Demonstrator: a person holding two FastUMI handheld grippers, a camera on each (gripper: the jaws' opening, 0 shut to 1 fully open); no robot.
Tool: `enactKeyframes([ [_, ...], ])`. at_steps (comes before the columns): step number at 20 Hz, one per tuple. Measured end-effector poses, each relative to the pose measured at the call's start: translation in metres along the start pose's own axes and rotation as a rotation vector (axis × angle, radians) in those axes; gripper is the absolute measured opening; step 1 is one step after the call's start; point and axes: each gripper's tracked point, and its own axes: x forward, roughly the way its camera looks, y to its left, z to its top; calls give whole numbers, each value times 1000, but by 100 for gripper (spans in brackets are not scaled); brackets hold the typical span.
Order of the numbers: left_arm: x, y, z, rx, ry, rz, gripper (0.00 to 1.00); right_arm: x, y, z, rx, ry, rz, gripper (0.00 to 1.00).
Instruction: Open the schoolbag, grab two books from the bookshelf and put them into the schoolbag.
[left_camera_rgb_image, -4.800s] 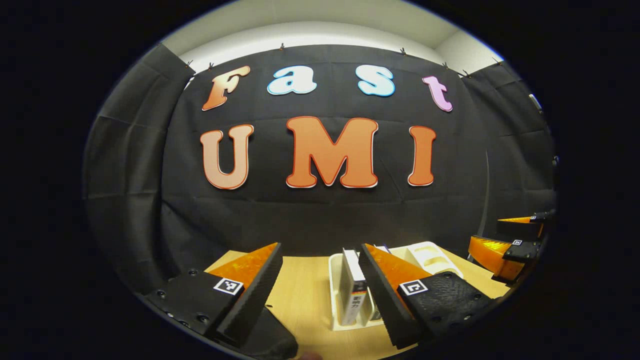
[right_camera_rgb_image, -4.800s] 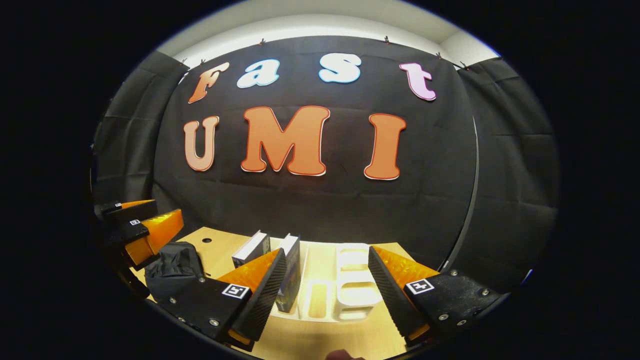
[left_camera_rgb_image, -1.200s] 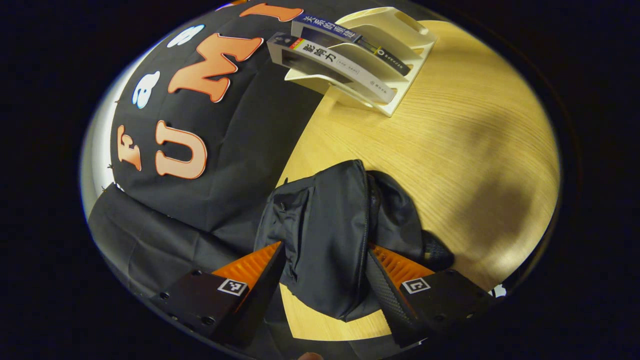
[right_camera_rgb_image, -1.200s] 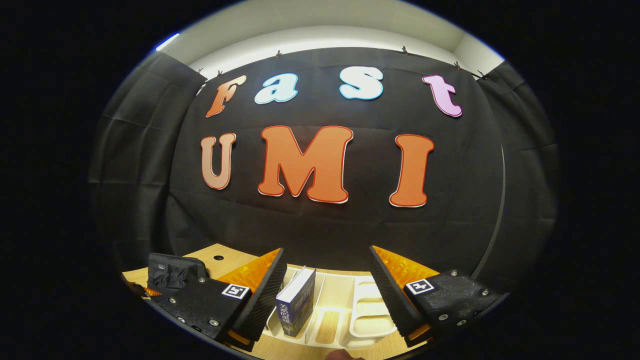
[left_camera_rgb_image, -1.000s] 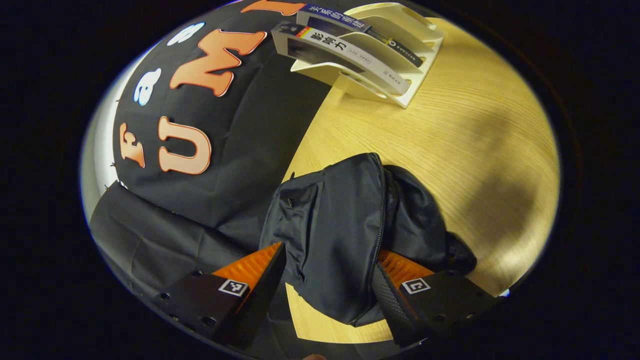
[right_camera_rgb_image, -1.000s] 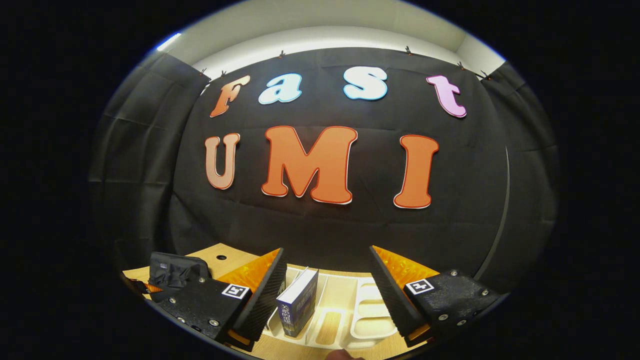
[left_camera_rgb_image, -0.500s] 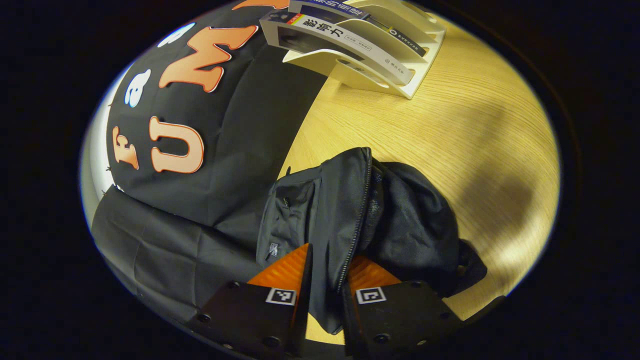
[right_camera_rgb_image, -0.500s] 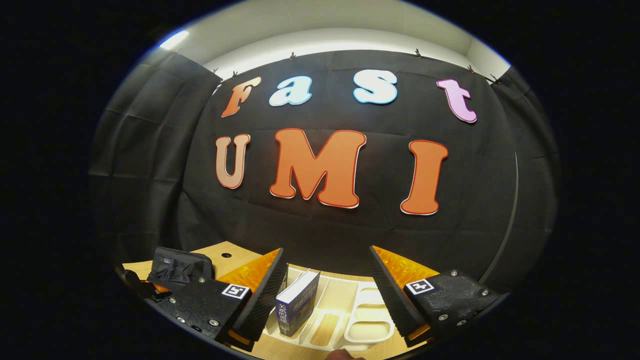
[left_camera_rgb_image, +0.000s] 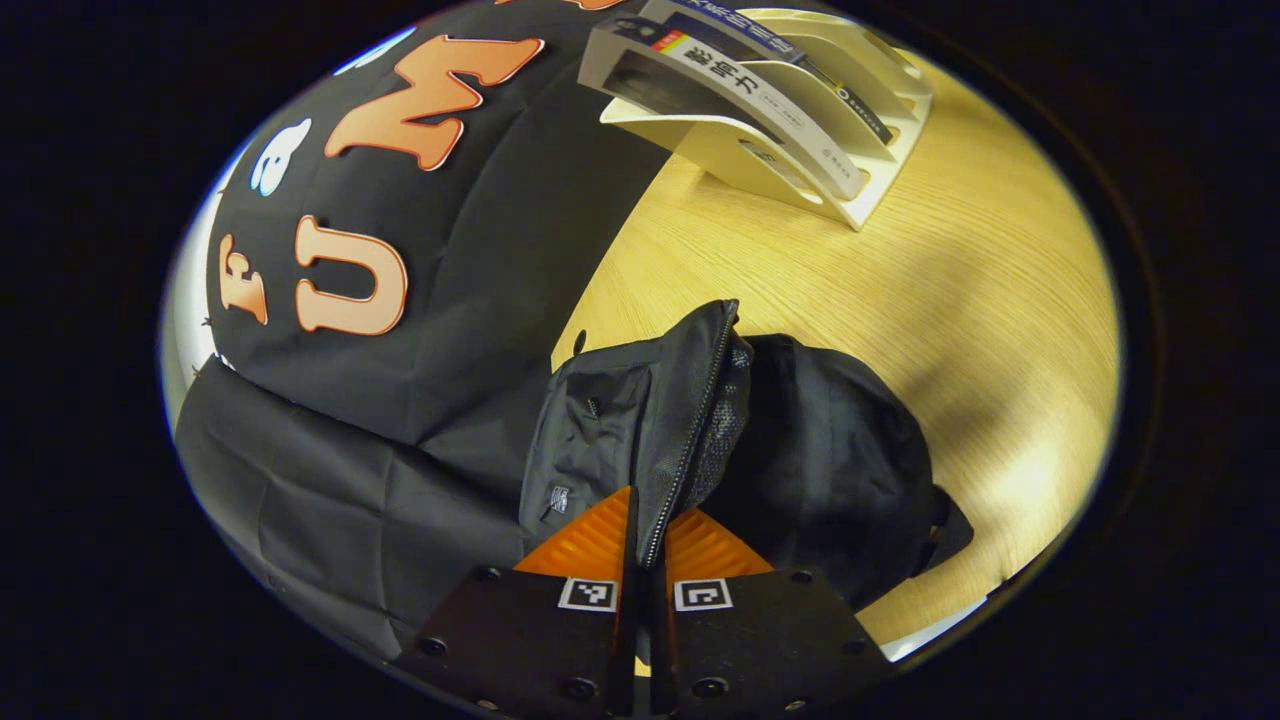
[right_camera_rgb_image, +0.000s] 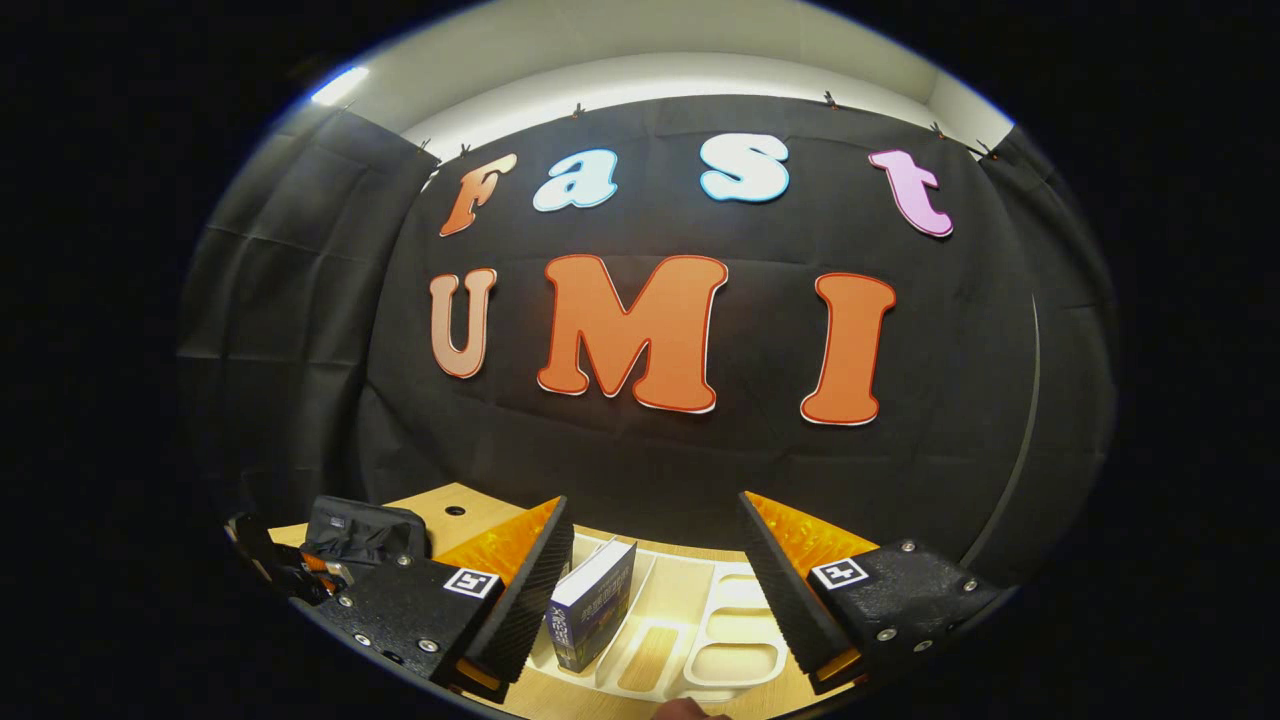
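Note:
A black schoolbag (left_camera_rgb_image: 830, 470) lies on the wooden table (left_camera_rgb_image: 960, 300). My left gripper (left_camera_rgb_image: 648, 520) is shut on the bag's zippered flap edge (left_camera_rgb_image: 690, 420), which stands pulled up, with mesh lining showing under it. Two books (left_camera_rgb_image: 740, 90) lean in the white bookshelf rack (left_camera_rgb_image: 860, 195) at the far end of the table. In the right gripper view my right gripper (right_camera_rgb_image: 655, 545) hangs open above the rack (right_camera_rgb_image: 730, 650), with one dark book (right_camera_rgb_image: 590, 610) just inside its left finger and untouched. The schoolbag (right_camera_rgb_image: 365, 530) sits at the left there.
The black cloth wall (left_camera_rgb_image: 450, 300) runs along the table's far edge, close behind the bag. Bare tabletop lies between the bag and the rack. A small hole (right_camera_rgb_image: 455, 510) marks the table near the bag.
My left gripper has closed from open onto the bag's flap edge and drawn it up, exposing the mesh. The right gripper has stayed open over the rack, barely shifting.

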Motion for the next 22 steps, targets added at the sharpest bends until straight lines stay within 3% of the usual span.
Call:
enactKeyframes([
  [4,2,13,-1,-42,-2,-89,6,6,5,-2,-21,23,-27,98],
  [13,2,36,1,-126,-20,-373,5,36,48,4,-69,75,-73,98],
  [22,-3,72,6,-187,-44,-627,5,64,89,-15,-122,261,-74,98],
])
